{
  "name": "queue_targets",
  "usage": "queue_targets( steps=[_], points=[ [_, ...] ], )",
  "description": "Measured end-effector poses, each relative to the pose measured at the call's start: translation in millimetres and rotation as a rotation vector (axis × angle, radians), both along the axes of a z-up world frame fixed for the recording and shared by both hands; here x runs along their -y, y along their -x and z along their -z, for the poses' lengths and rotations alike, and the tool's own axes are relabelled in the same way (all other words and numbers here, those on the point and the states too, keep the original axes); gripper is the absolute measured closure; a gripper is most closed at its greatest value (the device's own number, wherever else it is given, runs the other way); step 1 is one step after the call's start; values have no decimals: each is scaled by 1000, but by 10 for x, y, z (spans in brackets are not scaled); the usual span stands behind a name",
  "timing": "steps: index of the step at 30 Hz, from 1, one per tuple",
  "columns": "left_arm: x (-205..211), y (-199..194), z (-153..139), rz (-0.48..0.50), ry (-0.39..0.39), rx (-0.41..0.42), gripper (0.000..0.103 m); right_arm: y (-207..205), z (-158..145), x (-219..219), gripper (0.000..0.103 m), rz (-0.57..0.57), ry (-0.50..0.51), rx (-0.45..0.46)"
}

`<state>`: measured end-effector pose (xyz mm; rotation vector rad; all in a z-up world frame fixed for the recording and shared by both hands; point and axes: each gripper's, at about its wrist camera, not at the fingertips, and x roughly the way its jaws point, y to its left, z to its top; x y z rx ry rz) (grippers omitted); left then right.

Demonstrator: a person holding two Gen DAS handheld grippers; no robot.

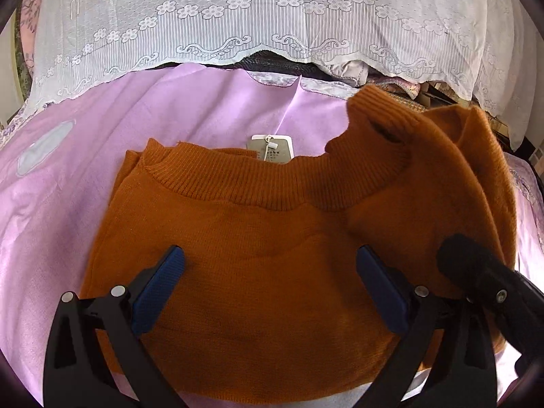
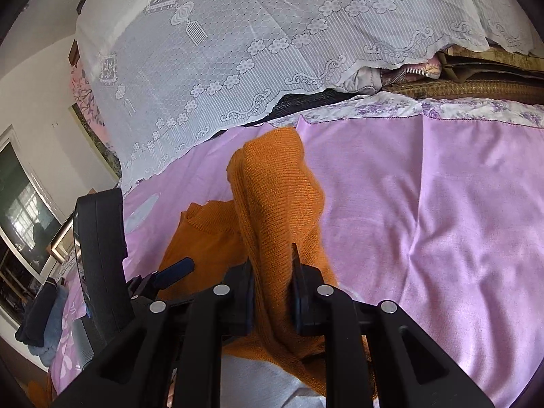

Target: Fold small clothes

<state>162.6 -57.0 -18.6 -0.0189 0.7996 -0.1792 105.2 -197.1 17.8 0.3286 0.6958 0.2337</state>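
Orange knit sweater [image 1: 258,238] spread flat on the pink bedsheet [image 1: 102,129], ribbed collar toward the far side, grey paper tag [image 1: 270,148] lying just beyond the collar. Left side already folded inward, with a doubled edge at the far left. Right portion raised off the bed and bunched, ribbed cuff [image 1: 377,115] uppermost at the far right.

Left tool [image 1: 270,261] wide open over the middle of the sweater body, blue pads [image 1: 163,282] well apart, nothing gripped; contact with the knit below cannot be told.

Right tool [image 2: 272,292] nearly shut, clamped on a thick fold of the orange knit, the bunched sleeve [image 2: 275,190] standing up beyond the fingertips and hanging down behind them. Seen from the left wrist view as a black body at the near right edge, beside the raised cloth.

White lace cover [image 1: 272,17] draped over items along the far side of the bed. Floral-print fabric [image 2: 442,108] along the far edge of the pink sheet. Window and picture frame at far left in the right wrist view.
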Motion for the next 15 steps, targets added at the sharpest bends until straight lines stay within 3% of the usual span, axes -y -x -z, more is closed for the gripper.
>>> queue_targets(
  steps=[4, 11, 15],
  points=[
    [6, 40, -71, -13, -33, 30, 5, 29, -36, -74, 86, 9, 48, 14],
    [-176, 9, -276, -10, 13, 35, 6, 3, -207, -174, 86, 42, -2, 27],
    [-299, -34, -408, -13, -36, 68, 7, -67, -295, -305, 86, 45, -34, 27]
  ],
)
